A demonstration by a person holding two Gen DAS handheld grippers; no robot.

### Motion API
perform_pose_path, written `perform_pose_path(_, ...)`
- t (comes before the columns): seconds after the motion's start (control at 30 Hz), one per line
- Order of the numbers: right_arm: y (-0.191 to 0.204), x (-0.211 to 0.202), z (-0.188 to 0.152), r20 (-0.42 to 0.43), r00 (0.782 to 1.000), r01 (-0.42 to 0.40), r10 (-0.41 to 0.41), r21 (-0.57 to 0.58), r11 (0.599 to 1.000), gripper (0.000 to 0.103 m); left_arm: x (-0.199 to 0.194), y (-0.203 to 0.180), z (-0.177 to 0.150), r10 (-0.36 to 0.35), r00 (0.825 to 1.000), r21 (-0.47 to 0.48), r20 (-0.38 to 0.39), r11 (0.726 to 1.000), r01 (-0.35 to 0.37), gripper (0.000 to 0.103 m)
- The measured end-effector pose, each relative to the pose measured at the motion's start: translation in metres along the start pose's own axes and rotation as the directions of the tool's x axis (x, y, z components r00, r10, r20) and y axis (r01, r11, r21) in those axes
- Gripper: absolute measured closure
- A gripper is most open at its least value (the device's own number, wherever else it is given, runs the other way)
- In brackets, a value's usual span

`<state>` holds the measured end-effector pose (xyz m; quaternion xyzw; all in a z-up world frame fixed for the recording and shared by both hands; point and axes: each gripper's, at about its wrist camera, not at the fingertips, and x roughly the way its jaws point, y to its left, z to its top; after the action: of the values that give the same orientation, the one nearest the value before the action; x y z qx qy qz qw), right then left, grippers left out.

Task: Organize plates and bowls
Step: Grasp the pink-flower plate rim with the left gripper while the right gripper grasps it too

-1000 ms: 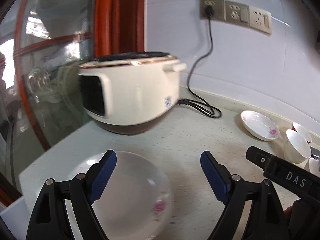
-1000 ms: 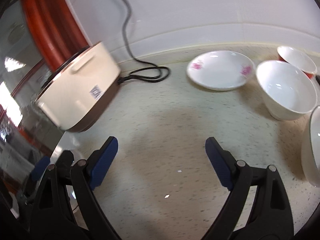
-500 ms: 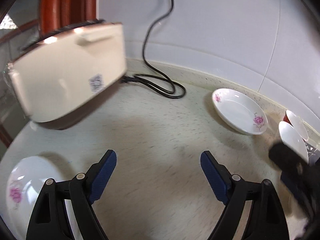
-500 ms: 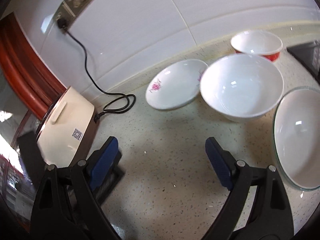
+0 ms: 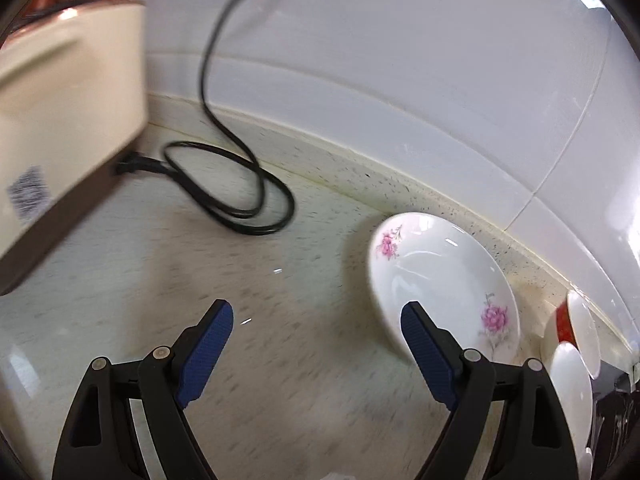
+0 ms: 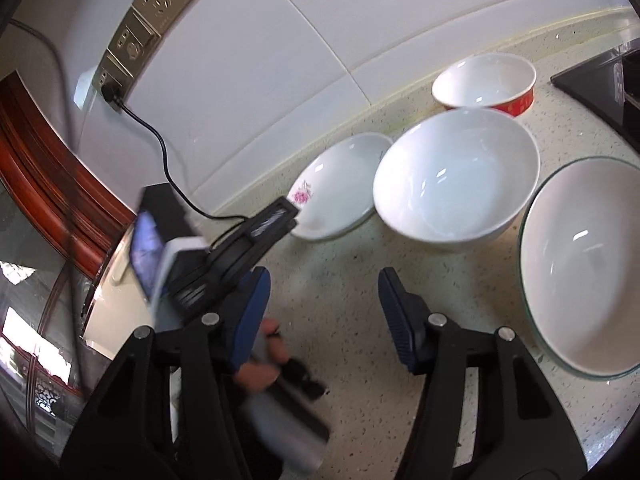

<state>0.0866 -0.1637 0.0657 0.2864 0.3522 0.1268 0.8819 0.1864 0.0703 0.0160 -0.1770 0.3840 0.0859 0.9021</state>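
Note:
A white plate with pink flowers (image 5: 444,280) lies by the back wall, and my left gripper (image 5: 316,340) hangs open just short of it, its right finger overlapping the plate's near rim. In the right wrist view the same plate (image 6: 340,188) sits left of a plain white bowl (image 6: 456,184). Behind that is a red-sided bowl (image 6: 484,84), and a glass-rimmed bowl (image 6: 584,264) lies at the right. My right gripper (image 6: 320,300) hovers over bare counter with its jaws closing on nothing. The left gripper's body (image 6: 240,256) and a hand (image 6: 260,360) show at its lower left.
A cream rice cooker (image 5: 60,128) stands at the left, its black cord (image 5: 240,184) looping over the speckled counter (image 5: 300,400) up to wall sockets (image 6: 148,24). A black appliance edge (image 6: 600,80) is at the far right. Two bowls (image 5: 572,364) sit at the left view's right edge.
The left gripper swept right, from a flowered plate near the cooker over to the flowered plate by the wall. The right gripper rolled and neared the bowls; its jaws narrowed.

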Motion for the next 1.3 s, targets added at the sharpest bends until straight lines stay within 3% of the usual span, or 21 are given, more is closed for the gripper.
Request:
perform_pose_path(0.1,0.003,-0.001,-0.001,0.006,1.000,0.003,-0.003,-0.009,1.000,0.042,0.018,-0.007,0.005,0.000,1.000,-0.010,-0.017,1.000,0.000,0.021)
perform_pose_path(0.2,0.003,0.001,-0.003,0.002,1.000,0.008,-0.008,-0.012,1.000,0.042,0.026,-0.020,0.009,-0.047,0.999,0.021,-0.019,0.999,0.047,0.042)
perform_pose_path(0.27,0.002,0.004,-0.004,-0.005,1.000,0.012,-0.012,-0.011,1.000,0.042,0.029,-0.027,0.010,-0.051,0.998,0.049,-0.026,0.997,0.052,0.050)
perform_pose_path(0.33,0.001,0.005,-0.004,-0.008,1.000,0.014,-0.014,-0.007,1.000,0.042,0.032,-0.033,0.009,-0.077,0.996,0.064,-0.042,0.995,0.080,0.074)
perform_pose_path(0.43,0.003,0.006,-0.003,-0.014,1.000,0.012,-0.012,-0.011,1.000,0.042,0.030,-0.032,0.004,-0.099,0.994,0.050,-0.051,0.994,0.102,0.088)
perform_pose_path(0.5,0.005,0.007,-0.003,-0.019,1.000,0.008,-0.009,-0.017,1.000,0.042,0.028,-0.025,0.001,-0.136,0.989,0.026,-0.053,0.990,0.138,0.089)
perform_pose_path(0.9,0.024,0.020,-0.013,-0.064,0.998,0.002,-0.010,-0.110,0.994,0.042,-0.029,0.035,-0.037,-0.088,0.993,0.004,-0.082,0.996,0.089,0.089)
perform_pose_path(1.17,0.022,0.033,-0.018,-0.076,0.994,0.069,-0.081,-0.155,0.986,0.042,-0.049,0.070,-0.045,-0.078,0.993,-0.023,-0.087,0.997,0.076,0.089)
perform_pose_path(1.27,0.024,0.042,-0.021,-0.078,0.991,0.097,-0.112,-0.181,0.979,0.042,-0.058,0.084,-0.039,-0.072,0.997,-0.062,-0.035,0.996,0.070,0.086)
perform_pose_path(1.3,0.022,0.043,-0.022,-0.076,0.989,0.108,-0.124,-0.191,0.976,0.042,-0.060,0.089,-0.037,-0.079,0.997,-0.076,-0.015,0.994,0.077,0.080)
